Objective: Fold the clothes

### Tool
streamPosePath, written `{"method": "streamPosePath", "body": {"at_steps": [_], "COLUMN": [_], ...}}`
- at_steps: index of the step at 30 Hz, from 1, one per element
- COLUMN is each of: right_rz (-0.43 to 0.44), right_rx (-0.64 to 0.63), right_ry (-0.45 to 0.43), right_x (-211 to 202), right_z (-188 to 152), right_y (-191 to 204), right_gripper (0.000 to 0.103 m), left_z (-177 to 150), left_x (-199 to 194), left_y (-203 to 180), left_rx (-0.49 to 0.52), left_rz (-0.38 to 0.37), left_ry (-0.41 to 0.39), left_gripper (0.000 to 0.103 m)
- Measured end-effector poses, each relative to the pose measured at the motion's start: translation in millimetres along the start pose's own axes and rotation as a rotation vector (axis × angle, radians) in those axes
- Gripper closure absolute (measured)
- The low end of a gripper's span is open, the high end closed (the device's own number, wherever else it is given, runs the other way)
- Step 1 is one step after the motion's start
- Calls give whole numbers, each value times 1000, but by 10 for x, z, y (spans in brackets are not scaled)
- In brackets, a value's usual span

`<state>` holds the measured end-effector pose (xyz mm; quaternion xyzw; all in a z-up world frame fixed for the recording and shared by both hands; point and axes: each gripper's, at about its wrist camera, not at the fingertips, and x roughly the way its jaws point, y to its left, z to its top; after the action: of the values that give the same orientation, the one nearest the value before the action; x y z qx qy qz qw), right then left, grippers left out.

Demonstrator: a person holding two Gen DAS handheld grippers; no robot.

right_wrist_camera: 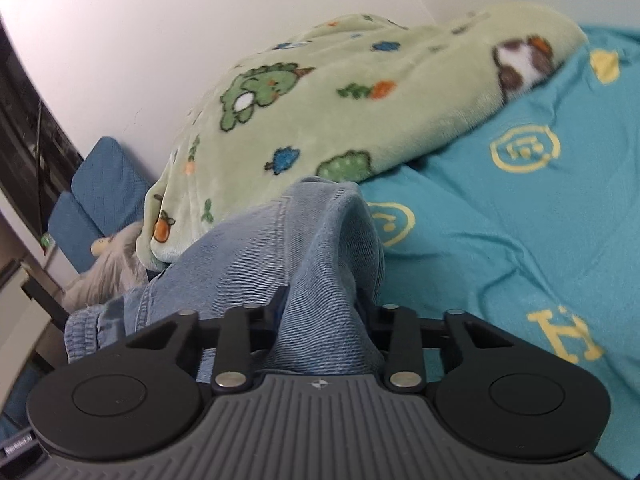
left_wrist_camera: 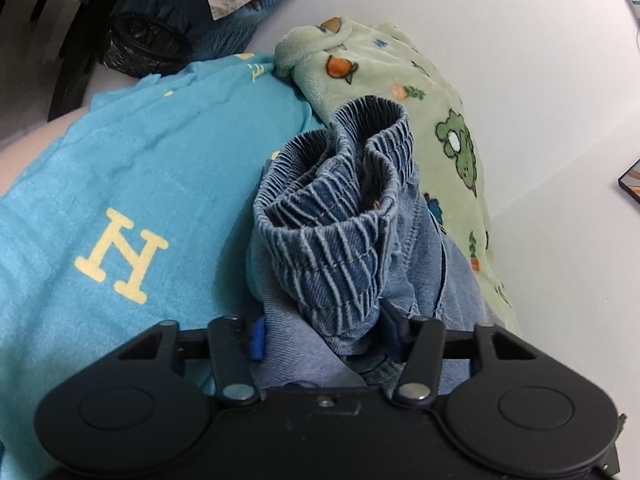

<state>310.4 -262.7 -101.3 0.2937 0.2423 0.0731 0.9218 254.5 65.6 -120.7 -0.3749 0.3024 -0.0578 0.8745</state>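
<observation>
Clamped on bunched denim, the left gripper (left_wrist_camera: 324,336) pinches the jeans (left_wrist_camera: 332,240) below their elastic waistband, over a turquoise shirt (left_wrist_camera: 120,168) and green fleece (left_wrist_camera: 452,120). From the right wrist, the right gripper (right_wrist_camera: 322,316) likewise squeezes a denim fold.

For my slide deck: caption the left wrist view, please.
Left gripper pinches denim pants by the elastic waistband, above a turquoise shirt and green fleece.
</observation>
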Motion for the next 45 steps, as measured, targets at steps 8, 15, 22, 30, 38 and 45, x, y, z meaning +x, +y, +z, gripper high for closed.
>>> {"method": "streamPosePath", "body": {"at_steps": [8,15,22,30,38,45], "right_rz": [-31,-19,-13,-13,-45,-95], "right_rx": [-85,-115,-216,-216,-248,-237], "right_ry": [-59,-116,-141,-186,-274,-369], "right_x": [-212,-517,-838,-1316,-2047,-2756], "right_z": [92,260,442,688,1125,1526], "right_y": [241,447,638,626,391,-58], "right_gripper": [80,81,82,82,82,82], "left_z": [18,56,29,-111,-420,-838], "left_x": [-143,-327,-572,-762,-847,-784], "left_y": [-204,-376,-615,-1016,-1745,-2494], "left_rx": [77,92,125,169,226,296], "left_rz": [19,-2,-20,-71,-176,-271], "left_ry": [-23,-33,-45,-39,-24,2], "left_gripper": [69,72,74,75,75,75]}}
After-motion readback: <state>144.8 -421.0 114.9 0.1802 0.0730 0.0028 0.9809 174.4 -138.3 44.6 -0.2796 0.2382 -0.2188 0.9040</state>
